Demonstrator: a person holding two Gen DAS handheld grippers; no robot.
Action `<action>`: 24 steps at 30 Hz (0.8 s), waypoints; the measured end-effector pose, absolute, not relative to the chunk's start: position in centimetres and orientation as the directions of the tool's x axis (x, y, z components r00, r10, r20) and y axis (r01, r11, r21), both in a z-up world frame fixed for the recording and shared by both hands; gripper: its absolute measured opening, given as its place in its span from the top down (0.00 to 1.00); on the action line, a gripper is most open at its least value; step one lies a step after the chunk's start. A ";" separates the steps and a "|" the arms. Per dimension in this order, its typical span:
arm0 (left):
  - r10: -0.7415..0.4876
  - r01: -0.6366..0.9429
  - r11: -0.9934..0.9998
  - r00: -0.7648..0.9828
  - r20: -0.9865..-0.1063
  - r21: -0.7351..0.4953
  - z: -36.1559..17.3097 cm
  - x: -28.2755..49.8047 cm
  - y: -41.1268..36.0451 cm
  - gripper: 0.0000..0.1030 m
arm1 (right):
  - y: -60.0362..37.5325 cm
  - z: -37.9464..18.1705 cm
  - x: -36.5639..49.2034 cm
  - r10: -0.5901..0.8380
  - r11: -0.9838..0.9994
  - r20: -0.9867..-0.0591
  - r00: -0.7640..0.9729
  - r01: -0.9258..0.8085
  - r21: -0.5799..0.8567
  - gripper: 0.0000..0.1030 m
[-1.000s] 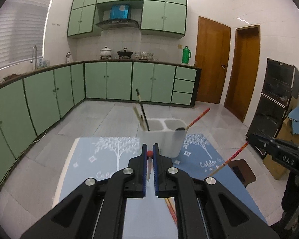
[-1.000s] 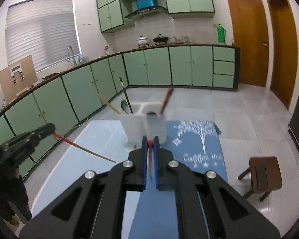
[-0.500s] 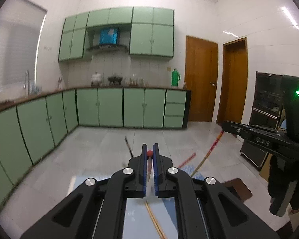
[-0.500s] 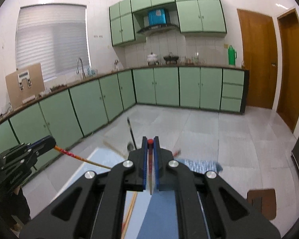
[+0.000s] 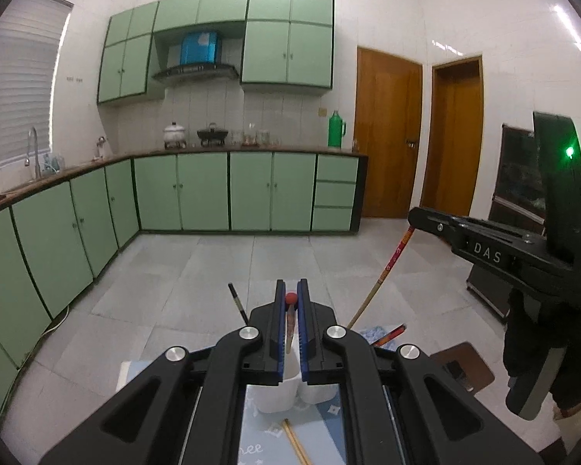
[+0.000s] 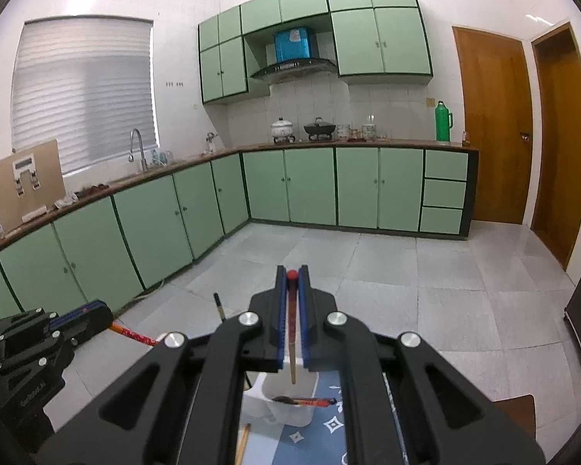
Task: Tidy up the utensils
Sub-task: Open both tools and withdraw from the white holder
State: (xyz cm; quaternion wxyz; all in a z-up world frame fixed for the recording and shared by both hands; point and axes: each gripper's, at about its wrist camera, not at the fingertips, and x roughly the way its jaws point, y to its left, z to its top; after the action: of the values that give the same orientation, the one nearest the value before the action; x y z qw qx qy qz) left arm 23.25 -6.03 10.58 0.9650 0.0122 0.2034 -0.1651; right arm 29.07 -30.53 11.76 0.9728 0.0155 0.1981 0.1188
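Both grippers pinch a red-tipped chopstick: left gripper jaws clamped on one, right gripper on the other. White holder sits below, near on the worktop. Judgement: align tips over one compartment, lower vertically, then release.

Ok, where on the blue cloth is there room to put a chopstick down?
Bare blue cloth shows right of the white holder, and a strip in front of it, left of the loose chopsticks. The holder is crowded with sticks poking out. Much of the cloth is hidden from view.
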 end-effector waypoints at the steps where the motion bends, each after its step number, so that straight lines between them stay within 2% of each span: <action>1: -0.317 0.328 0.944 0.856 -0.409 -0.046 10.1 23.6 -6.1 0.95 | -30.4 11.3 29.6 0.240 0.971 -0.389 0.890 -0.228 0.077 0.95; 9: -0.309 0.322 0.945 0.818 -0.485 -0.058 7.2 26.9 -6.8 0.94 | -28.9 8.8 32.2 0.257 0.966 -0.439 0.861 -0.241 0.093 0.95; 11: -0.311 0.319 0.945 0.812 -0.493 -0.070 6.6 27.5 -6.6 0.89 | -28.8 8.2 32.4 0.253 0.967 -0.447 0.858 -0.239 0.090 0.93; 13: -0.309 0.312 0.947 0.811 -0.497 -0.079 6.3 27.8 -6.3 0.82 | -28.7 7.8 32.4 0.252 0.967 -0.454 0.854 -0.240 0.086 0.86; 15: -0.314 0.310 0.946 0.814 -0.489 -0.091 6.3 27.4 -6.0 0.78 | -29.0 7.8 32.1 0.248 0.968 -0.447 0.859 -0.232 0.090 0.73; 17: -0.308 0.302 0.949 0.821 -0.480 -0.093 6.5 26.9 -5.6 0.70 | -29.5 8.0 31.5 0.245 0.969 -0.434 0.867 -0.226 0.097 0.72; 19: -0.306 0.291 0.951 0.831 -0.465 -0.105 6.6 25.8 -5.0 0.64 | -30.4 8.4 30.5 0.232 0.973 -0.415 0.879 -0.210 0.099 0.64; 21: -0.297 0.277 0.954 0.840 -0.454 -0.110 6.7 25.0 -4.4 0.52 | -31.2 8.7 29.3 0.213 0.977 -0.395 0.894 -0.191 0.095 0.55; 23: -0.284 0.256 0.959 0.851 -0.441 -0.122 6.3 23.4 -3.4 0.47 | -32.0 8.6 28.0 0.212 0.977 -0.383 0.899 -0.186 0.105 0.51; 24: -0.281 0.251 0.960 0.853 -0.440 -0.126 6.1 22.9 -3.2 0.45 | -32.4 8.5 27.1 0.209 0.977 -0.376 0.903 -0.180 0.110 0.46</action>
State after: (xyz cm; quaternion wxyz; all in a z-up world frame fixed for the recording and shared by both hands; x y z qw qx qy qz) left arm 22.90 -3.16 6.14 0.9620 -0.0319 0.2332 -0.1383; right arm 27.14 -32.40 8.47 0.9747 0.0363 0.1965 0.0998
